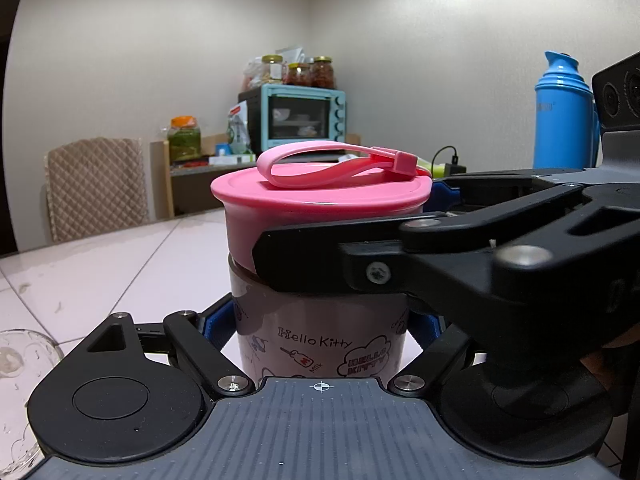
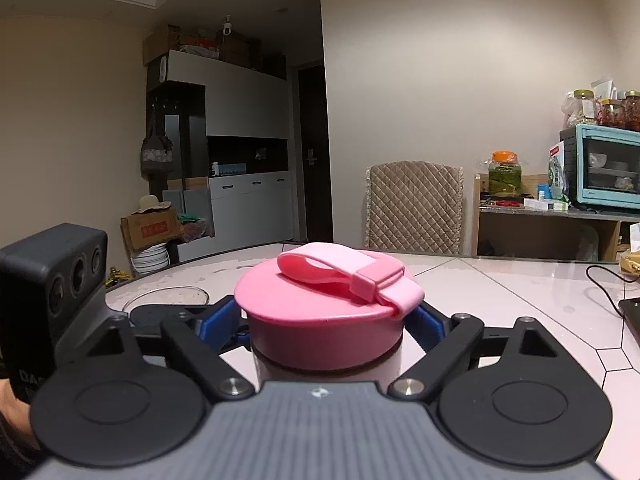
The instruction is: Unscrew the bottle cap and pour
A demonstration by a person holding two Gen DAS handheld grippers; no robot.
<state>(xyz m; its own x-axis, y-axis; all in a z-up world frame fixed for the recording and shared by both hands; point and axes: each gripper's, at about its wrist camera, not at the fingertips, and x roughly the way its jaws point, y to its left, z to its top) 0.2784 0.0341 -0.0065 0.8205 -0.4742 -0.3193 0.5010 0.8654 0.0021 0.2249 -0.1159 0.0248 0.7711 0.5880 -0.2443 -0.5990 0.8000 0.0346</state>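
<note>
A pink Hello Kitty bottle (image 1: 320,344) stands upright on the tiled table. Its pink cap (image 1: 320,196) with a loop strap sits on top. My left gripper (image 1: 320,320) is shut on the bottle's body, blue pads pressed on both sides. My right gripper (image 2: 328,324) is shut on the cap (image 2: 324,312), blue pads on both sides of it. In the left wrist view the right gripper's black finger (image 1: 320,256) crosses the front of the cap from the right. A clear glass bowl (image 1: 20,360) sits at the lower left; it also shows in the right wrist view (image 2: 164,298).
A blue thermos (image 1: 562,116) stands at the right on the table. A black cable (image 2: 608,284) and a dark device lie at the table's right edge. A quilted chair back (image 2: 414,206) stands behind the table. A shelf with a teal oven (image 2: 604,172) is at the back.
</note>
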